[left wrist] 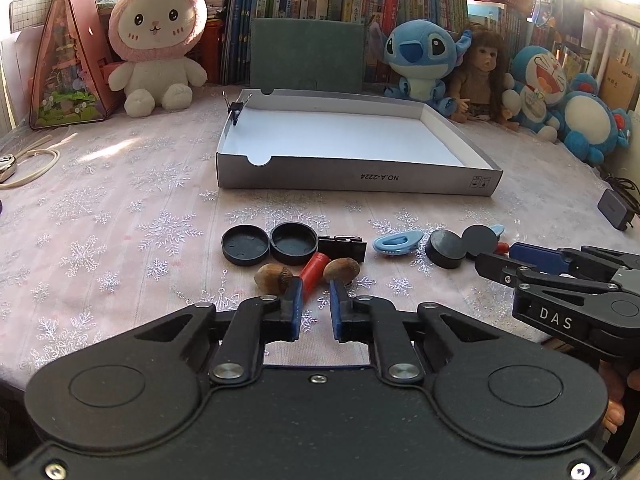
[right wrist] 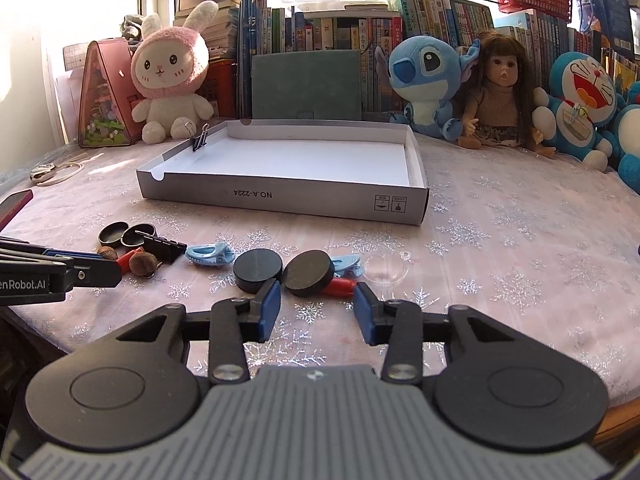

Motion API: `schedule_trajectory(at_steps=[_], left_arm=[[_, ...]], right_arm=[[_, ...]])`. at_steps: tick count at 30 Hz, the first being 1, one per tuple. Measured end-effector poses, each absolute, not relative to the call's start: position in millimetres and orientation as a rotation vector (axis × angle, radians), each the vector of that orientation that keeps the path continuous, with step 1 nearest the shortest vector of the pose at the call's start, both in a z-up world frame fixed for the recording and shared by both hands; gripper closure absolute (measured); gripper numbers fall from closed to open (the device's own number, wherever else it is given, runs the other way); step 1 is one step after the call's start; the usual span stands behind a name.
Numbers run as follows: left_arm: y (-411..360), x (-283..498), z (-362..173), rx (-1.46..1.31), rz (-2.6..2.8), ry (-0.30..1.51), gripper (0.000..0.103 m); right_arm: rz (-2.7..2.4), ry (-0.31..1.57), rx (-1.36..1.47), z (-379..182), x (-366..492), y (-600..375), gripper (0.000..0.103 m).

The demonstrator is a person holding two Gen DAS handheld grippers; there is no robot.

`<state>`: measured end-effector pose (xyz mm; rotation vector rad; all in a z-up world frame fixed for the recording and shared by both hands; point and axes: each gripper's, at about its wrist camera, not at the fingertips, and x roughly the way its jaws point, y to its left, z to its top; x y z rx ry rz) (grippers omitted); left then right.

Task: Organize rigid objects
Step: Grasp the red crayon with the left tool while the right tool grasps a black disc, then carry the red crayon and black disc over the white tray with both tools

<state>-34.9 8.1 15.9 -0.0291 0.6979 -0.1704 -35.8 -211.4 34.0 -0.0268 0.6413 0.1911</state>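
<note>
My left gripper (left wrist: 314,286) is shut on the near end of a red cylinder (left wrist: 316,268), which lies between two acorns (left wrist: 273,278). Behind them sit two black caps (left wrist: 245,246) and a black binder clip (left wrist: 342,246). To the right, my right gripper (right wrist: 316,286) stands open around a tilted black disc (right wrist: 310,274) that leans on a second red cylinder (right wrist: 340,288). Its pads sit close beside the disc. Another black disc (right wrist: 256,270), two blue clips (right wrist: 210,254) and a clear plastic dish (right wrist: 386,268) lie nearby. An open grey box (left wrist: 352,182) with a white floor waits behind.
A binder clip (left wrist: 236,110) is clamped on the box's far left rim. Plush toys (left wrist: 156,48), a doll (left wrist: 480,76) and books line the back. A charger (left wrist: 612,208) lies at the right, a cord (left wrist: 36,160) at the left. The tablecloth has a snowflake print.
</note>
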Motion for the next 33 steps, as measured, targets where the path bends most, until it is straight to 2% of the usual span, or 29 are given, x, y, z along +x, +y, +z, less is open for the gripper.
schedule_trajectory(at_steps=[8,16,20,27,29,30,33], left_arm=[[11.2,-21.7,12.2,-0.036,-0.176,0.699,0.089],[11.8,-13.5,5.5,-0.011,-0.182,0.703,0.088],[11.1,-11.6,3.8,-0.014,-0.187,0.697,0.088],[5.9,-3.3,2.4,0.004,-0.188,0.682,0.088],[4.6,-1.5,2.2,0.008,-0.188,0.678,0.088],[4.0,-0.8,1.9,0.009,-0.188,0.676,0.088],[3.0,0.4,0.9,0.007,-0.188,0.669,0.087]], right_arm=[[0.201,0.641,-0.023,34.4,-28.0,-208.0,0.067],[0.203,0.634,-0.078,33.4,-19.3,-203.5,0.067],[0.211,0.624,-0.114,32.2,-16.9,-197.4,0.061],[0.222,0.619,-0.147,28.1,-11.6,-188.9,0.060],[0.229,0.621,-0.148,26.9,-10.1,-187.7,0.056],[0.229,0.619,-0.148,26.4,-9.6,-187.3,0.051],[0.226,0.612,-0.156,25.2,-8.9,-185.8,0.049]])
